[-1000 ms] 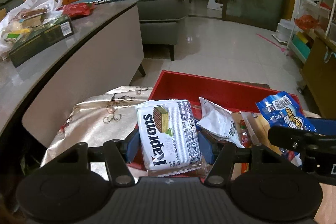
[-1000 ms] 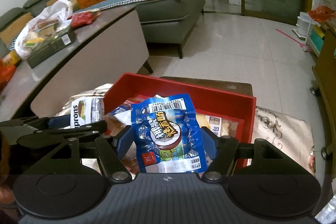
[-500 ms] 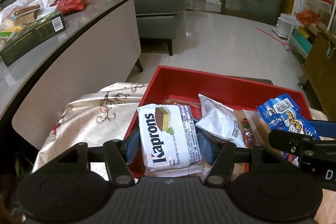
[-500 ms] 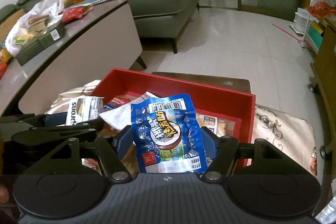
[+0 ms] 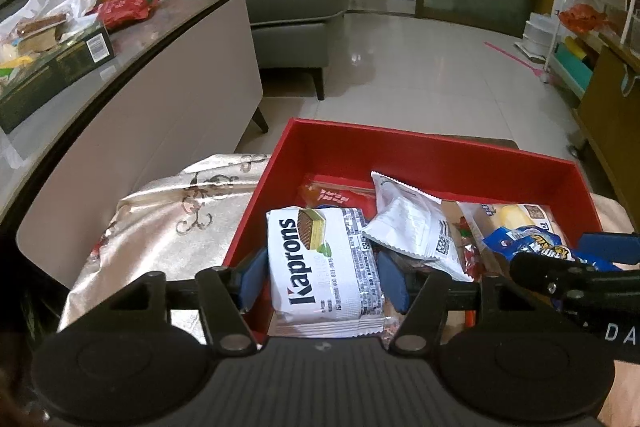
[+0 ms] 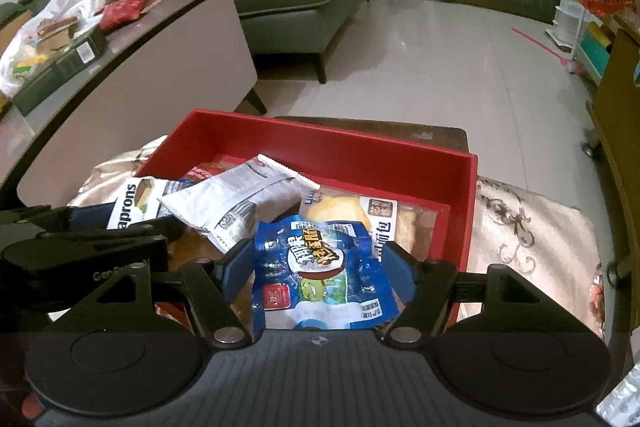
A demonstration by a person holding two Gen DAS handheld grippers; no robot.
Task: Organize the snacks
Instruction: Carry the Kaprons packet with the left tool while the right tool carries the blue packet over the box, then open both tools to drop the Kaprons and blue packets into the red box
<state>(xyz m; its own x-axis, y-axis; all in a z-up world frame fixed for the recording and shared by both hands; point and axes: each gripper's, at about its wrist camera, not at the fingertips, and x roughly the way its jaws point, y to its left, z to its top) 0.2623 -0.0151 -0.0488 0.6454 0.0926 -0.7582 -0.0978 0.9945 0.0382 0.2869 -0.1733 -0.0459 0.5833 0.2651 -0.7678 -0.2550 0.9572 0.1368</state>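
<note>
- Both packets had sunk lower into the red box (image 5: 432, 163) since a second earlier, and the far wall of the box now stood higher behind them in each wrist view.
- Left gripper (image 5: 322, 273): its jaws were opening, with the white wafer packet (image 5: 324, 267) between them; a gap showed beside the left pad, so the packet looked let go rather than pinched.
- That packet lay at the near left corner of the box, its lower end over the front edge, most likely because this corner was the free spot on that side.
- Right gripper (image 6: 318, 277): its jaws were opening too, and the blue packet (image 6: 322, 275) sat slack and crumpled between them, resting on the snacks below instead of hanging; I judged it released or nearly so.
- It was set at the near right of the box, on top of a clear pack with a yellow bun (image 6: 340, 209), which kept the two hands apart while they worked side by side.
- Between the two lay a white pouch (image 5: 412, 227) with a zigzag seal, tilted over a red wrapper (image 5: 340, 193).
- Around the box spread a patterned cloth (image 5: 176, 211); beyond it to the left stood a tabletop (image 5: 132, 39) carrying a dark carton, bags and more snacks yet to be sorted.
</note>
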